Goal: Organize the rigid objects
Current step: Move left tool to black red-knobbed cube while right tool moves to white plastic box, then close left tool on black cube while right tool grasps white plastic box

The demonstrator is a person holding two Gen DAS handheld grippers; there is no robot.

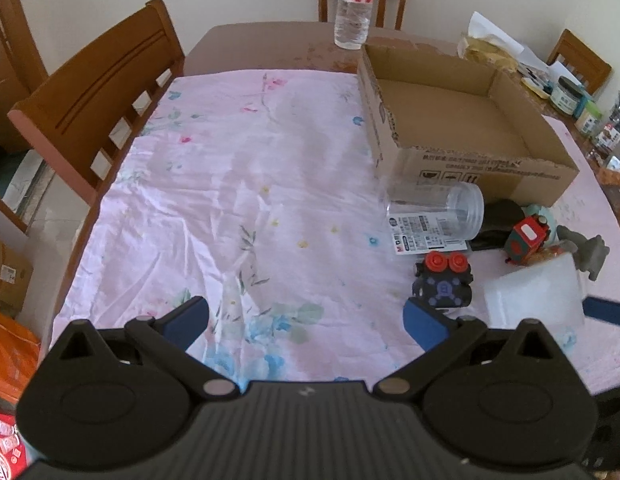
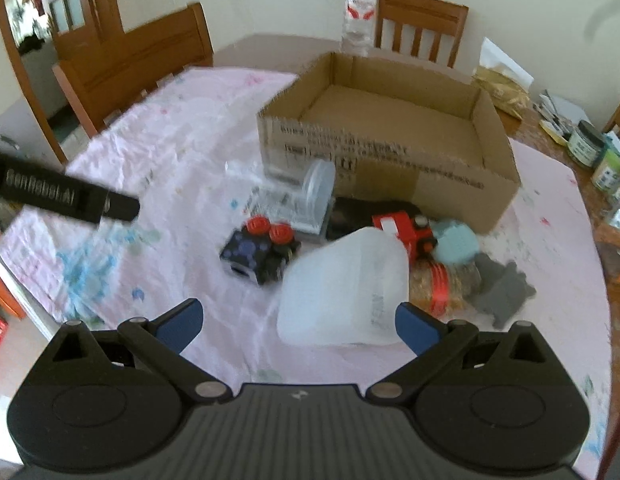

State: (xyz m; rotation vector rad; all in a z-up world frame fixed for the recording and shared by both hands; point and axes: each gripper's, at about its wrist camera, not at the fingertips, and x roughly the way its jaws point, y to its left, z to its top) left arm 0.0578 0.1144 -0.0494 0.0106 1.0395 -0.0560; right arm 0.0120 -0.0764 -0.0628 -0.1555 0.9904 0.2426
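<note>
An open cardboard box (image 1: 461, 120) (image 2: 389, 148) stands empty on the pink cloth. In front of it lies a heap: a clear plastic jar (image 1: 433, 210) (image 2: 298, 196) on its side, a black toy with red knobs (image 1: 443, 282) (image 2: 260, 252), a red toy vehicle (image 1: 525, 240) (image 2: 409, 232), a grey figure (image 1: 589, 252) (image 2: 501, 292) and a white translucent container (image 1: 533, 292) (image 2: 341, 288). My left gripper (image 1: 306, 320) is open over bare cloth, left of the heap. My right gripper (image 2: 298, 324) is open, with the white container just ahead between its fingers.
A water bottle (image 1: 354, 4) (image 2: 358, 10) stands behind the box. Wooden chairs (image 1: 98, 96) ring the table. Jars and clutter (image 1: 589, 116) (image 2: 597, 156) crowd the right edge. The left gripper's black body (image 2: 66, 196) juts in at the right wrist view's left.
</note>
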